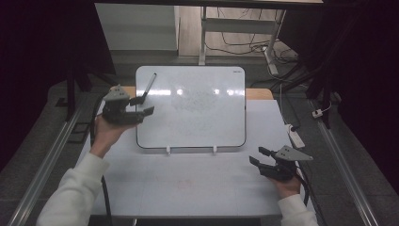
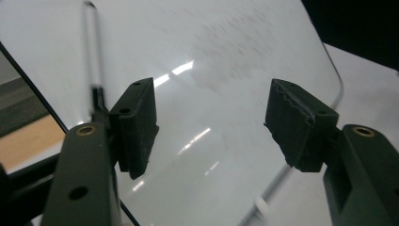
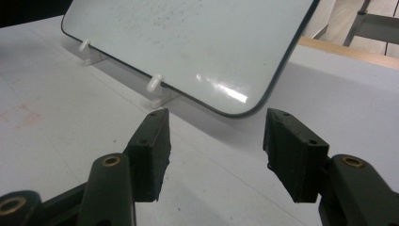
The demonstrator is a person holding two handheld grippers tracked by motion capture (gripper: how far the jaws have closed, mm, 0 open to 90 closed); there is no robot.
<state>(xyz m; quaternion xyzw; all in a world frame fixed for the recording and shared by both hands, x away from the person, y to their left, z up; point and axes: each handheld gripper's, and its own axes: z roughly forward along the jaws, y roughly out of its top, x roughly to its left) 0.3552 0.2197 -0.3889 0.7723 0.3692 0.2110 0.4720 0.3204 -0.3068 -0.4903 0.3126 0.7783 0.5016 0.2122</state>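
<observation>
Whiteboard (image 1: 202, 122) propped tilted on white clips, mid worktop (image 1: 188, 183). Marker (image 1: 148, 87) lies on board's upper left corner, just past left claw (image 1: 145, 105). Left claw released, gap between pads empty, hovering at board's left edge. Right claw (image 1: 258, 157) released, nothing gripped, low over worktop near board's lower right corner.

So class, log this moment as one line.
left gripper: open, by marker | right gripper: open, empty | whiteboard: propped

lab: railed rig table (image 1: 188, 188), floor cables (image 1: 244, 44)
</observation>
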